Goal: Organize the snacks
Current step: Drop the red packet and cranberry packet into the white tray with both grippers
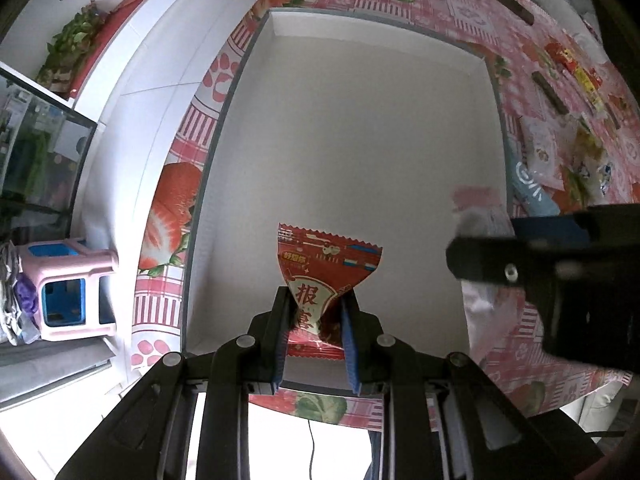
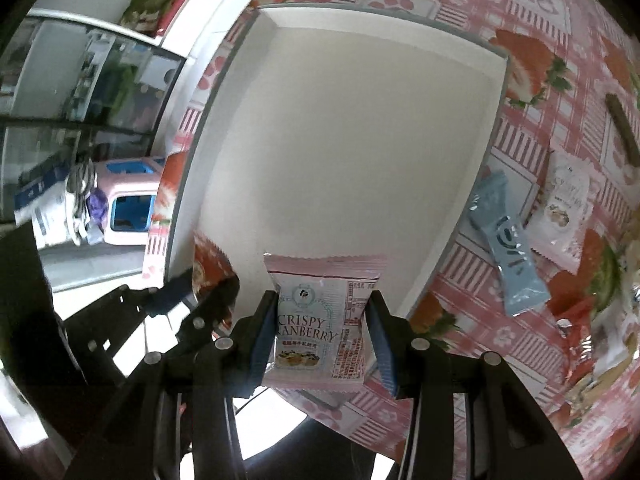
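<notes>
L gripper (image 1: 316, 312) pinches the red snack packet (image 1: 326, 264); R gripper (image 2: 322, 332) clamps the cranberry packet (image 2: 320, 320), both just over the white box (image 1: 352, 140)'s near edge. Risk: R packet sits close to the box's rim, so letting go early could drop it outside.

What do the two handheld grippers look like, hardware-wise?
Both look alike: the left gripper and right gripper have black linkage arms with round silver pivot pins, and black fingers faced with ribbed blue pads. No hands or sleeves are in view.
</notes>
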`<state>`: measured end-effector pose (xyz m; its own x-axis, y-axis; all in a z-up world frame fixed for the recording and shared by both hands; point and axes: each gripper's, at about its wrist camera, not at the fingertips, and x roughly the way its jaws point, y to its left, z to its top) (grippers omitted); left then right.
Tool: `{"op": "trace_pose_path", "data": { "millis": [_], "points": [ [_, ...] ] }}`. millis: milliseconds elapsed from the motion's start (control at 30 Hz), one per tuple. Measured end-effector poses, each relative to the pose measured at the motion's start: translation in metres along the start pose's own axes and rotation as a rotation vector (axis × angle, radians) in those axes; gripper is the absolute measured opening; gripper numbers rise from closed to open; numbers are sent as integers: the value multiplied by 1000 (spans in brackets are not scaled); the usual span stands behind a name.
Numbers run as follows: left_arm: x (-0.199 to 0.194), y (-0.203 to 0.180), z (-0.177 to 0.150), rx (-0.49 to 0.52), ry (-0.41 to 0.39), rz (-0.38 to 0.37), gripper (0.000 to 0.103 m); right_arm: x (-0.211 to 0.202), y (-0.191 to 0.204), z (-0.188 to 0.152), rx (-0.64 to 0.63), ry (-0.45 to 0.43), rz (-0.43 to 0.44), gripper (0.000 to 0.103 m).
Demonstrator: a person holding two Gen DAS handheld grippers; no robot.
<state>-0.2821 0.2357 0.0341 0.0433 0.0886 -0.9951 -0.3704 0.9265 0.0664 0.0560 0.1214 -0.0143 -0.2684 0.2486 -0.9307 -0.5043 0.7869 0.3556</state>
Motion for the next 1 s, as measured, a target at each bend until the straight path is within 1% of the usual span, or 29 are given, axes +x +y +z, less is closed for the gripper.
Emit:
{"op": "trace_pose_path", "data": {
  "millis": [67,100,133,167,200,233,267,367,400,533,667,700,800,867,900,1000],
  "points": [
    [2,-1,0,5,9,-1,32,-1,-1,3,3,1,-4,46],
    [3,-1,2,5,14,0,48,0,-2,3,4,2,-7,48],
    [2,-2,3,4,12,7,69,-2,-2,3,4,2,-7,56],
    [2,-1,4,3,1,19,77,-4,-4,3,5,1,-7,65],
    [-1,-2,3,7,-24,44,81,-6,-6,2,9,-6,-10,89],
    [-4,-3,3,13,-43,55,82,-10,-9,0,12,-15,-19,100],
    [-5,-4,3,19,-47,56,82,-14,-14,-2,16,-24,-29,102],
    [-4,-7,3,38,-37,60,82,-20,-33,-9,51,-14,-35,102],
    [-3,-8,3,42,-35,56,82,-21,-45,-15,78,-6,-41,102],
    [-4,-20,6,50,-13,0,82,-28,-95,-40,202,-5,-70,102],
    [-9,-39,7,85,-15,-31,82,-41,-158,-75,383,-14,-91,102],
    [-10,-48,8,106,-14,-37,82,-44,-179,-87,442,-17,-102,102],
    [-16,-75,10,156,-15,-51,82,-50,-223,-116,574,-20,-140,102],
    [-21,-90,14,190,-16,-59,82,-54,-245,-131,655,-29,-152,102],
    [-25,-101,14,214,-21,-65,82,-57,-260,-142,716,-39,-154,102],
    [-32,-127,16,276,-16,-101,82,-62,-291,-163,844,-65,-143,102]
  ]
}}
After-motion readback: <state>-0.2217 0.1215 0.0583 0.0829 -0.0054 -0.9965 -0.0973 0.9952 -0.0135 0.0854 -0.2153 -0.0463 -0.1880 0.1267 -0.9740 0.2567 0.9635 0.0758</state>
